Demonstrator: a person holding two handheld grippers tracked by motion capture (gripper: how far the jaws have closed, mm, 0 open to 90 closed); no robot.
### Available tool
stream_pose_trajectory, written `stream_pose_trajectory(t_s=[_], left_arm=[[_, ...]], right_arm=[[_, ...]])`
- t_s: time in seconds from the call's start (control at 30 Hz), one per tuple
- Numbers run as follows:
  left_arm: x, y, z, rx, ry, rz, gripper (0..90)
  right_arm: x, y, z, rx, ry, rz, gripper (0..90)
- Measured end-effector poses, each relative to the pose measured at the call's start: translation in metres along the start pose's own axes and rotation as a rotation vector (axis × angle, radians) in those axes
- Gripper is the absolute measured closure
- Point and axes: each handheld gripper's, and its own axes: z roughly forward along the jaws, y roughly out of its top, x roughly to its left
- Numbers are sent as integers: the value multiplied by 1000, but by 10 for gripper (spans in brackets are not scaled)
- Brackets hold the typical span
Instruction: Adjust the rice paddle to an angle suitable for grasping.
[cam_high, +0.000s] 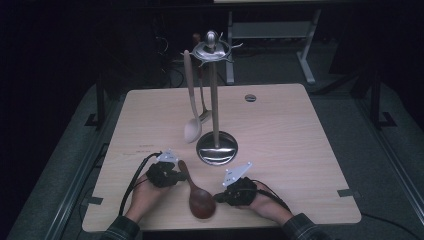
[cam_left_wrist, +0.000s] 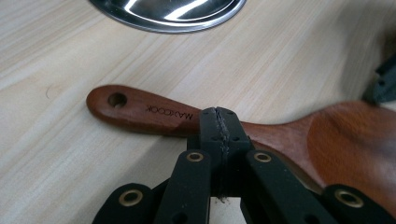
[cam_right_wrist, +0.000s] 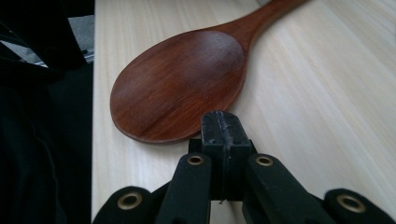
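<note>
A dark red-brown wooden spoon (cam_high: 198, 198) lies flat on the table near its front edge, bowl toward the person, its handle (cam_left_wrist: 140, 109) with a hanging hole pointing at the stand. My left gripper (cam_high: 182, 175) is at the handle's left side; its jaws (cam_left_wrist: 219, 122) are shut with nothing between them, tips right at the handle. My right gripper (cam_high: 218, 197) sits right of the spoon's bowl (cam_right_wrist: 180, 88); its jaws (cam_right_wrist: 223, 125) are shut and empty, tips just short of the bowl's rim.
A steel utensil stand with a round base (cam_high: 216, 149) rises mid-table just behind the spoon; the base (cam_left_wrist: 168, 11) lies close ahead of the left gripper. A pale wooden spoon (cam_high: 192, 127) and another utensil hang from its hooks. The table's front edge (cam_right_wrist: 93, 140) is beside the bowl.
</note>
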Motion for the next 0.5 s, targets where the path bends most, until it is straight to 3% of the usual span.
stream_pose_trajectory(t_s=[0.5], left_arm=[[0,1,0,4,8,8,899]], right_arm=[[19,24,32,-39,67,-36,899]])
